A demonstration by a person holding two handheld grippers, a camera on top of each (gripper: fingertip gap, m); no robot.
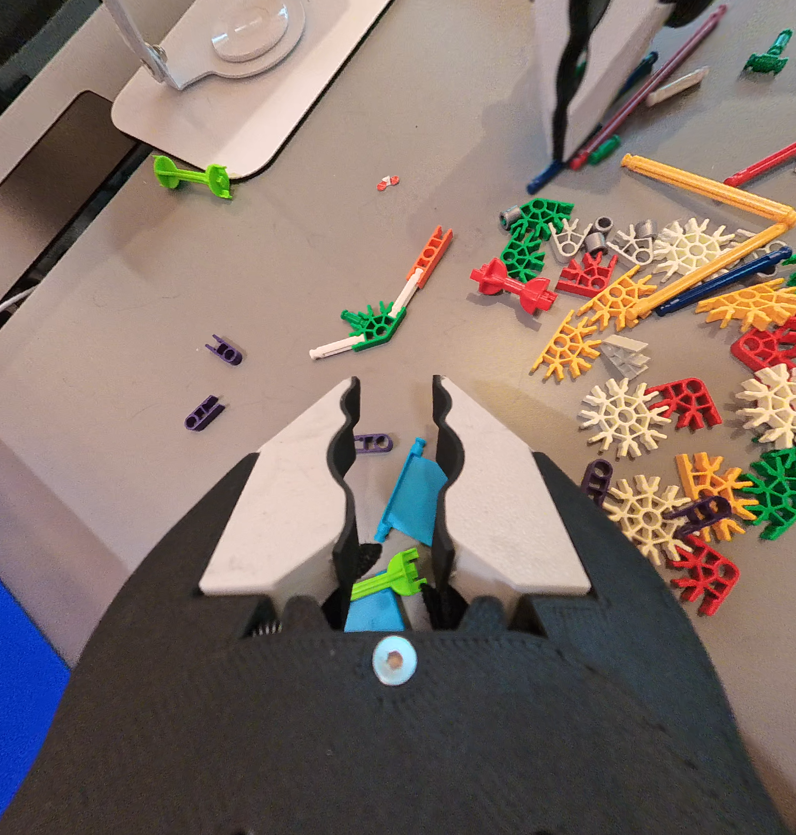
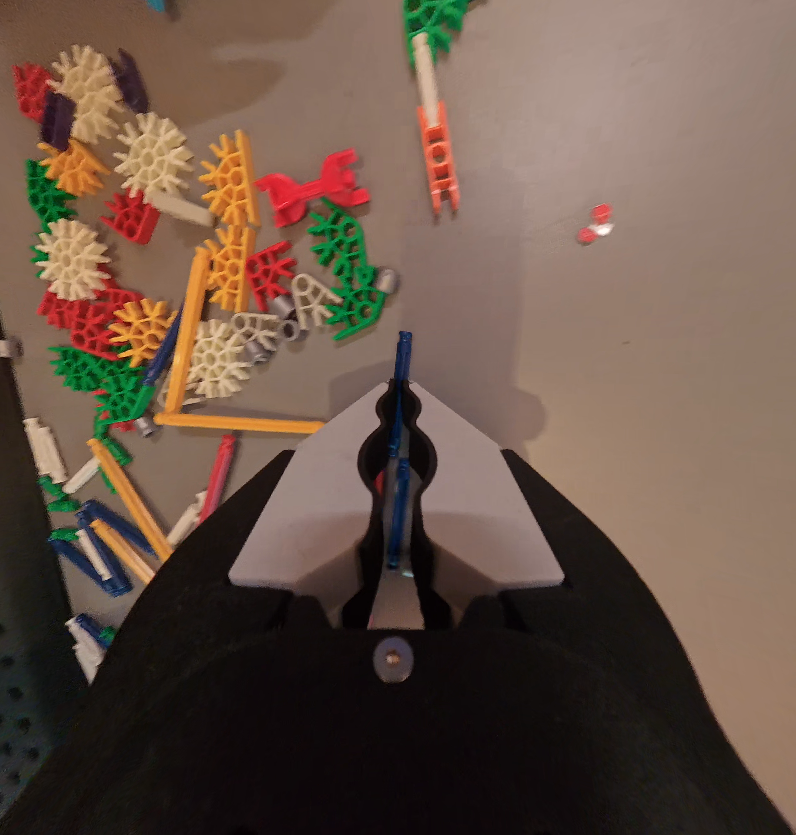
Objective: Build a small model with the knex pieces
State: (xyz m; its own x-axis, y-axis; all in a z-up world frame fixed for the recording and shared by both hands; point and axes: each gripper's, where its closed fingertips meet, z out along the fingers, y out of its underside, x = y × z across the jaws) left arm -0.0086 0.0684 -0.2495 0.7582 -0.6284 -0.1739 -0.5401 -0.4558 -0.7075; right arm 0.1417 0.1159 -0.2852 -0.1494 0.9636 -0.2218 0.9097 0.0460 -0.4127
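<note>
My left gripper (image 1: 394, 393) is open and empty, low over the grey table (image 1: 274, 280). Under its jaws lie a blue panel piece (image 1: 412, 492), a purple clip (image 1: 374, 443) and a lime green rod (image 1: 387, 578). Just ahead lies a small assembly: a green connector (image 1: 378, 323) with white rods and an orange connector (image 1: 430, 255); it also shows in the right wrist view (image 2: 432, 90). My right gripper (image 2: 398, 384) is shut on a thin blue rod (image 2: 404, 357) that pokes out past its tips. It also shows in the left wrist view (image 1: 561, 149), tips down on the table.
A pile of loose connectors and rods (image 1: 685, 325) lies right of the left gripper, and left of the right gripper (image 2: 161, 280). A white stand base (image 1: 215, 104) with a lime green rod (image 1: 190, 176) sits at the far left. Two purple clips (image 1: 224, 350) lie left. One gripper's finger ends stand about 15 cm off the other's. The green connector (image 1: 378, 323) is about 6 cm from my left fingertips and 15 cm from my right.
</note>
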